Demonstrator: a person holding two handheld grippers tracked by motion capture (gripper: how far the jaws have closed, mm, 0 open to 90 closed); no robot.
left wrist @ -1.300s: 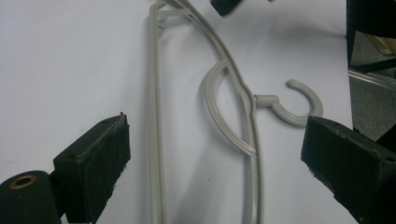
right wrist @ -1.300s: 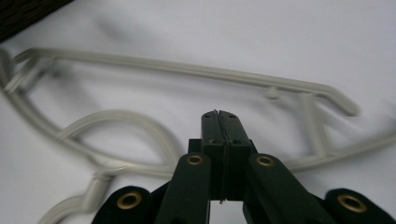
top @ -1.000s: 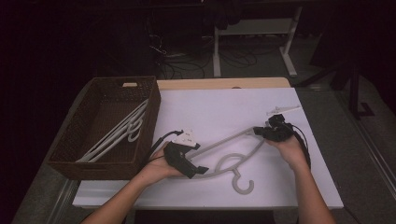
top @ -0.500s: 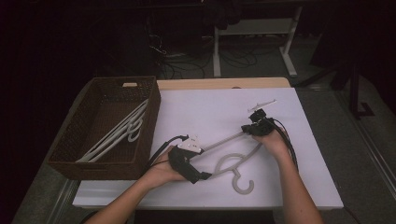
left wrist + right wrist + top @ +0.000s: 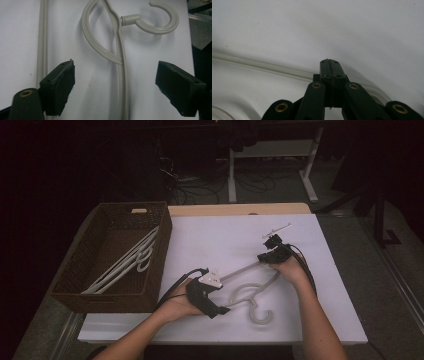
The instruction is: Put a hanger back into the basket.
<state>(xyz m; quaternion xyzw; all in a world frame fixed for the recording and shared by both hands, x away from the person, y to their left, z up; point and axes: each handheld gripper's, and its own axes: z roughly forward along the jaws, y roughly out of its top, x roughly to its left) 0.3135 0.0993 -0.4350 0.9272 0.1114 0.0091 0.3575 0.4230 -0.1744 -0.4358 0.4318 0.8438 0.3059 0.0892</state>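
A pale plastic hanger [image 5: 240,270] lies flat on the white table [image 5: 210,235], its hook toward the front edge. My left gripper [image 5: 222,296] is at the hanger's left end and is open. In the left gripper view one hanger arm [image 5: 122,75] runs between the pads [image 5: 62,85] without touching them. Those jaws have just been closing a little. My right gripper [image 5: 267,255] is at the hanger's right end. In the right gripper view its jaws [image 5: 329,62] are shut with nothing seen between them, over the hanger's bar [image 5: 274,68].
A brown wicker basket [image 5: 112,302] stands at the table's left side with several pale hangers [image 5: 130,262] inside. A thin pale rod [image 5: 277,229] lies just beyond my right gripper. Dark floor, cables and a table frame lie behind the far edge.
My right gripper has shifted left toward the hanger's end. The left hand and the hanger have stayed where they were.
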